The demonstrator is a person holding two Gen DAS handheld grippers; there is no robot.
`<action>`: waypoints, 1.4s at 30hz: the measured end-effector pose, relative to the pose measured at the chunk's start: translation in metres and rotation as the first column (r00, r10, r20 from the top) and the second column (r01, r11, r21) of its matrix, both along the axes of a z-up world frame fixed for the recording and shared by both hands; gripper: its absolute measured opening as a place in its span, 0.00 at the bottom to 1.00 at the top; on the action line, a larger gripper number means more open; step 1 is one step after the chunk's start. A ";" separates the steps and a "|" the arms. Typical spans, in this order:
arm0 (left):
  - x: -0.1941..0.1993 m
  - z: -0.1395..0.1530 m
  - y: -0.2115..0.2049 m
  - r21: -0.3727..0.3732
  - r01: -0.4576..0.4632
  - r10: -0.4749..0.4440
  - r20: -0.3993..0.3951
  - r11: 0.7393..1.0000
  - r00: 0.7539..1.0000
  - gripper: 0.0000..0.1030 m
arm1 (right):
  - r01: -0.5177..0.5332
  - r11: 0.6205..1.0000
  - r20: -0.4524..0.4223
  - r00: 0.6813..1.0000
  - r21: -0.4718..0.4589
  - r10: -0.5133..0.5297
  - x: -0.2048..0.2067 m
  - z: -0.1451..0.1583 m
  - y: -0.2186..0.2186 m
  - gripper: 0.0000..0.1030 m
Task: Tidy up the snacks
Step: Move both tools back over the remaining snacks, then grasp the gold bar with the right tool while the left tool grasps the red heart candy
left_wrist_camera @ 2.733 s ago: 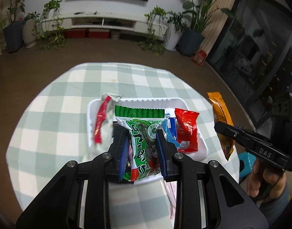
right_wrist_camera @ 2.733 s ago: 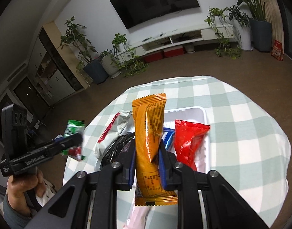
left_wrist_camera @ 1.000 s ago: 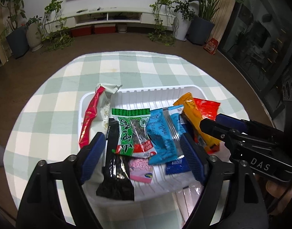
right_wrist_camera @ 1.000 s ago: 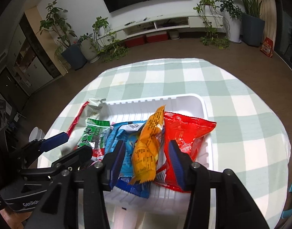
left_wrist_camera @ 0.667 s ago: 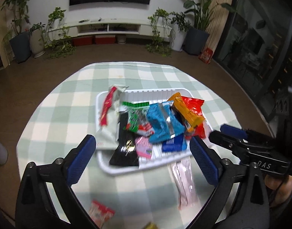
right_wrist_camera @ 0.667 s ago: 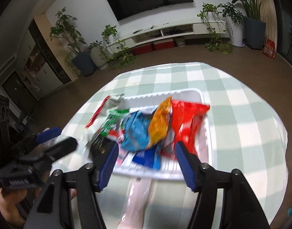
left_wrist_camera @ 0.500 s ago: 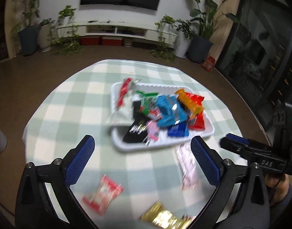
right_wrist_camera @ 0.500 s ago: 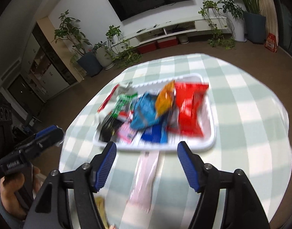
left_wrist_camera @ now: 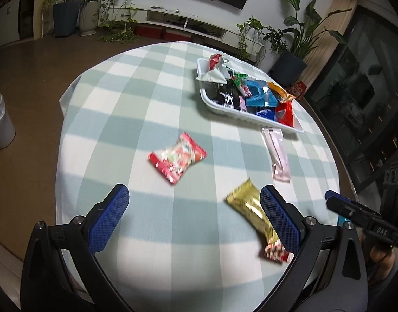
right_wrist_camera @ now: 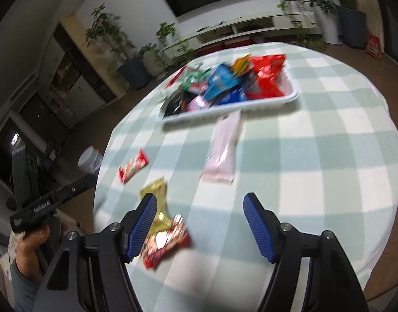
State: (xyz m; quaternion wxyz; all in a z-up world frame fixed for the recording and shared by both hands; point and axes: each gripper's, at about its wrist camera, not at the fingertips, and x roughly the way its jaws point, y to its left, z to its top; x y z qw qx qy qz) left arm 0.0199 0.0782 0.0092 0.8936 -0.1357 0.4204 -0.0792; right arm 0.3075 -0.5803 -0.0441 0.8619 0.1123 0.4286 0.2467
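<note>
Snacks remain loose on the checked surface while the white tray at the far side already holds a heap of packets. From where I sit, I judge this to be the collecting step: both tools are free and lining up for new pickups. My left gripper has its jaws spread wide with nothing between them, hovering over the near edge; the red-and-white packet lies ahead of it, apart from everything else. My right gripper is likewise spread and empty, with the gold packet and a small red packet just beside its left finger. A pink packet lies with one end touching the tray's near rim. Next I would lower the right gripper over the gold packet, straddling its narrow width, and close gently, since the foil looks slippery and the view is blurred.
</note>
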 end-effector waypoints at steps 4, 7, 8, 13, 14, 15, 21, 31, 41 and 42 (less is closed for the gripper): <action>-0.008 0.004 -0.005 -0.019 0.024 -0.023 0.024 1.000 0.999 0.99 | -0.069 0.996 0.036 0.997 -0.060 0.071 -0.013 0.000 0.020 0.70; -0.005 0.003 -0.008 -0.028 0.029 -0.028 0.019 0.999 0.999 0.99 | -0.131 0.988 0.062 0.989 -0.079 0.136 -0.017 0.008 0.039 0.70; -0.005 0.003 -0.006 -0.036 0.025 -0.024 0.021 0.999 0.999 0.99 | -0.161 0.982 0.071 0.983 -0.095 0.168 -0.018 0.010 0.049 0.70; -0.005 0.004 0.005 -0.089 -0.010 0.013 0.034 0.996 0.999 0.99 | -0.273 0.935 0.070 0.953 -0.226 0.295 -0.016 0.007 0.096 0.69; -0.005 0.005 0.007 -0.094 -0.014 0.018 0.036 0.995 0.999 0.99 | -0.285 0.927 0.059 0.950 -0.244 0.307 -0.014 0.003 0.102 0.68; -0.005 0.005 0.008 -0.099 -0.019 0.023 0.037 0.995 0.999 0.99 | -0.296 0.918 0.047 0.947 -0.263 0.318 -0.010 -0.001 0.109 0.67; -0.003 0.004 0.015 -0.124 -0.033 0.038 0.033 0.992 0.999 0.99 | -0.340 0.869 -0.021 0.934 -0.361 0.356 0.007 -0.028 0.141 0.61; -0.002 0.002 0.011 -0.109 -0.016 0.019 0.024 0.994 1.000 0.99 | -0.346 0.874 -0.078 0.937 -0.342 0.340 0.028 -0.042 0.134 0.42; 0.000 -0.002 -0.010 -0.042 0.061 -0.061 0.003 0.997 0.998 0.99 | -0.308 0.911 -0.050 0.951 -0.274 0.306 0.027 -0.036 0.116 0.32; -0.001 -0.001 -0.017 -0.028 0.095 -0.095 0.008 0.995 0.995 0.99 | -0.286 0.926 -0.031 0.957 -0.246 0.287 0.027 -0.032 0.108 0.32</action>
